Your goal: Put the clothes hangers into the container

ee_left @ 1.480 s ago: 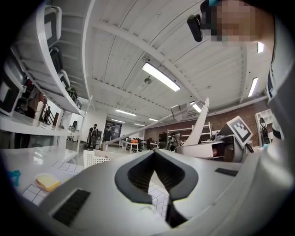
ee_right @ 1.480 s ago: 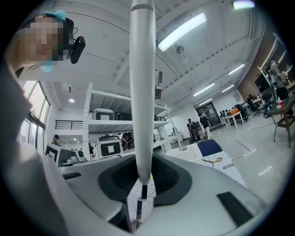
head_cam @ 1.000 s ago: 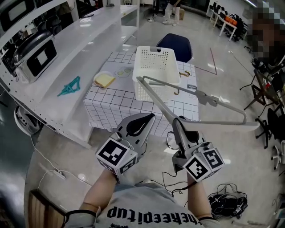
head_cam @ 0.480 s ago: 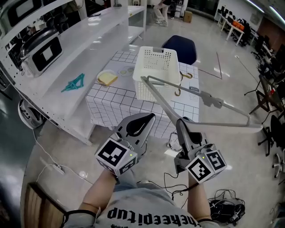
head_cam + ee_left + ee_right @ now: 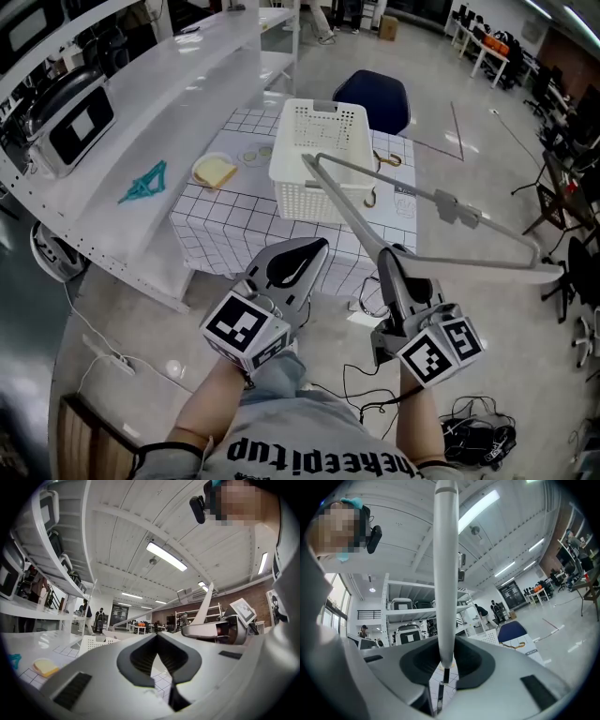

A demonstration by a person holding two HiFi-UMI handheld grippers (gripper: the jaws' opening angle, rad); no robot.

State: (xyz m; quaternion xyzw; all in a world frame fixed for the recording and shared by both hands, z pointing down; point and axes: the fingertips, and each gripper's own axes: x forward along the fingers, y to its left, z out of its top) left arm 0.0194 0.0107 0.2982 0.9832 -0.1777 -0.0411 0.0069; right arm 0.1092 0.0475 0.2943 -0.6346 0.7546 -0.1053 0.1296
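Note:
A large grey clothes hanger (image 5: 450,206) is held up in the air, with my right gripper (image 5: 386,258) shut on one of its bars. In the right gripper view that bar (image 5: 444,573) rises straight up from between the jaws. The hanger's far corner hangs over the near side of the white perforated basket (image 5: 309,192) on the checked table (image 5: 234,220). My left gripper (image 5: 314,246) is beside the right one, shut with nothing in it, well short of the table. Brown hanger hooks (image 5: 384,159) lie on the table to the right of the basket.
A slice of bread on a plate (image 5: 216,171) lies left of the basket. A long white counter (image 5: 141,112) with a teal object (image 5: 142,183) runs along the left. A blue chair (image 5: 370,94) stands behind the table. Cables (image 5: 478,436) lie on the floor.
The right gripper keeps its hold on the hanger. Both grippers stay almost still, while the table and basket have drifted slightly left in view.

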